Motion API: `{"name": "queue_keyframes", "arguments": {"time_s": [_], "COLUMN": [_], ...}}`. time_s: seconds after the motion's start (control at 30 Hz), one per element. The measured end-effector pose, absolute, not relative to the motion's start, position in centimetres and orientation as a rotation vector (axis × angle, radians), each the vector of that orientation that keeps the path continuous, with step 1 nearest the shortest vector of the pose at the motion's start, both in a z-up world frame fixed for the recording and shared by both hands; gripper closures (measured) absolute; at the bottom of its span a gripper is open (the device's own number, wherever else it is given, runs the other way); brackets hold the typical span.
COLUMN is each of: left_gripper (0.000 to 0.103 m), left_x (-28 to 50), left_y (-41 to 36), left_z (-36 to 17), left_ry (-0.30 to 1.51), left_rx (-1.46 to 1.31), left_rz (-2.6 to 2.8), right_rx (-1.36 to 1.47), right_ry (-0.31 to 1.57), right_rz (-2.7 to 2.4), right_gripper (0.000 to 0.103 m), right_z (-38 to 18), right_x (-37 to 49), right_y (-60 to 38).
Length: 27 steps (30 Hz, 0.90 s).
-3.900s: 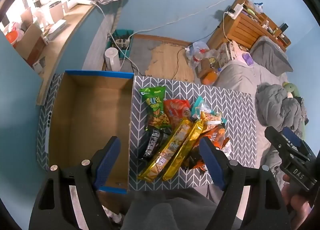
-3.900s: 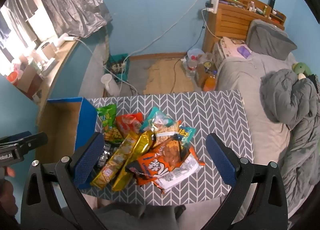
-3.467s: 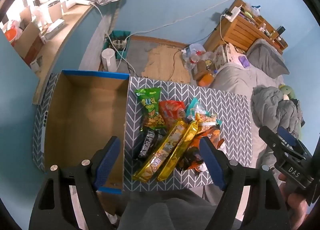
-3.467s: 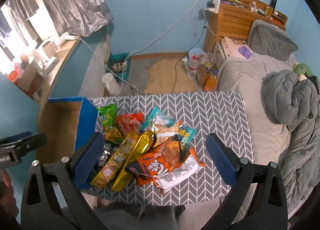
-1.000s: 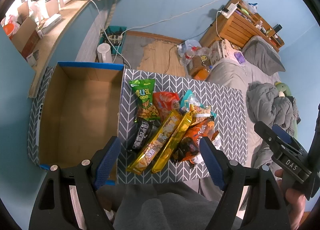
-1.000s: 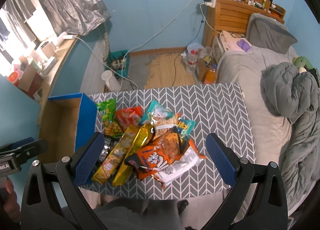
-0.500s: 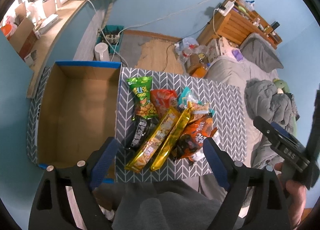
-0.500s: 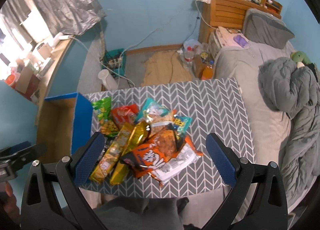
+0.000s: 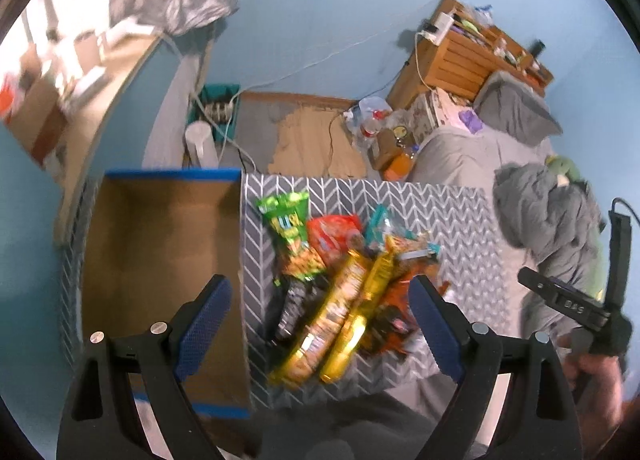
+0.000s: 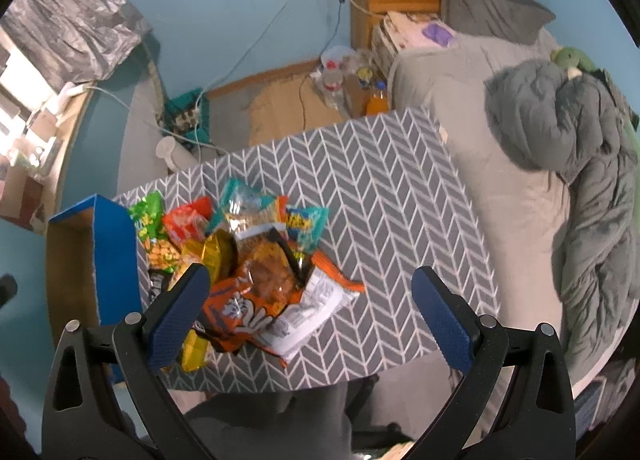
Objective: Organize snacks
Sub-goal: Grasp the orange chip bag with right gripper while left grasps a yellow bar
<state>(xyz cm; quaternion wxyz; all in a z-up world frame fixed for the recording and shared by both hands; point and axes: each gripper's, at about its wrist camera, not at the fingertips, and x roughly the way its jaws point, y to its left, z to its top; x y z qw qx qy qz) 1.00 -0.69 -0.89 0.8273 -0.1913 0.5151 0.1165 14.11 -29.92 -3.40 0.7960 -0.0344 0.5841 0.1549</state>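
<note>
Hovering tools (image 10: pixel 306 318) above snacks (image 10: pixel 256 260)

My left gripper (image 9: pixel 316 326) had just spread its jaws wider, with nothing held between them; the blue pads now sat further apart than they did a second ago. My right gripper (image 10: pixel 308 318) dropped closer to the snack pile (image 10: pixel 256 264) and rolled, so the surface (image 10: pixel 384 188) now ran tilted across its view and the orange packet (image 10: pixel 240 308) sat larger, just beside its left pad.
</note>
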Motion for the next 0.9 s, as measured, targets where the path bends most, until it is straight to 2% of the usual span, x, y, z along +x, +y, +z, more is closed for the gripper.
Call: {"name": "queue_keyframes", "arguments": {"time_s": [0.5, 0.9], "left_gripper": [0.012, 0.012], "left_x": [4.4, 4.5], "left_y": [-3.0, -4.6], "left_z": [-10.6, -14.6], "left_ry": [1.222, 1.277], "left_rx": [-0.230, -0.238], "left_rz": [0.165, 0.146], "right_rx": [0.040, 0.103], "right_ry": [1.443, 1.572], "right_rz": [0.400, 0.352], "right_gripper": [0.006, 0.009], "right_z": [-12.3, -18.1], "right_x": [13.6, 13.7], "right_y": [-26.3, -25.0]}}
